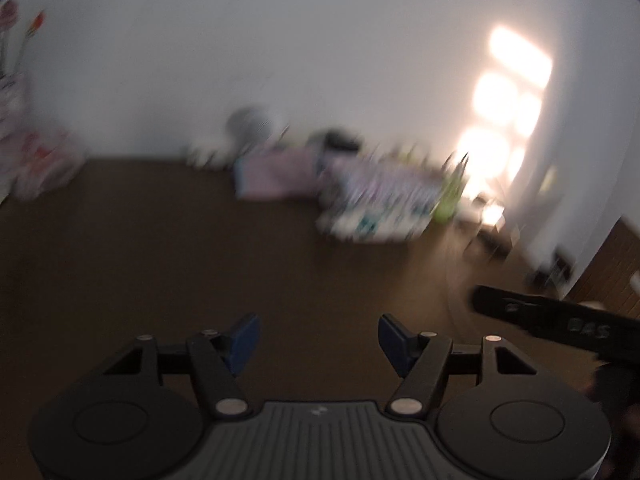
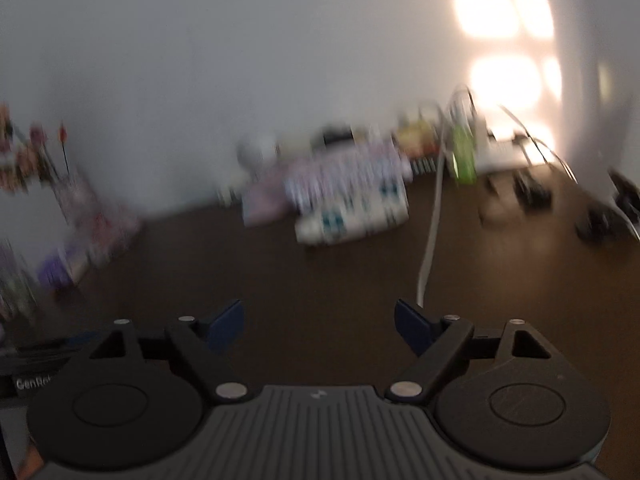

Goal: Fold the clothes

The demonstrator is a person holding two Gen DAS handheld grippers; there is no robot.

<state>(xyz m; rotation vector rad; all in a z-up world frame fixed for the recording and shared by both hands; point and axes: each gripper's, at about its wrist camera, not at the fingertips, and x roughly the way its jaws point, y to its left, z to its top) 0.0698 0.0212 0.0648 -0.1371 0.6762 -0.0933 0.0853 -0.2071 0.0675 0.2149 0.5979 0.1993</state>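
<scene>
Patterned folded clothes (image 2: 352,200) lie well beyond the open, empty right claw (image 2: 319,326).

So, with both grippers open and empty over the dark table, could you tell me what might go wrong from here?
Both views are motion-blurred, so a grab now could miss.

The white cable trails across the table just ahead of the right gripper; it might snag.

The left gripper has nothing between its fingers, and the folded clothes lie far off by the wall.

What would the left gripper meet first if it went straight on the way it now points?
Probably the bare brown table top. The left gripper is open, empty and tilted downward, with nothing ahead before the blurred pile of clothes near the wall; depth is unclear.
</scene>
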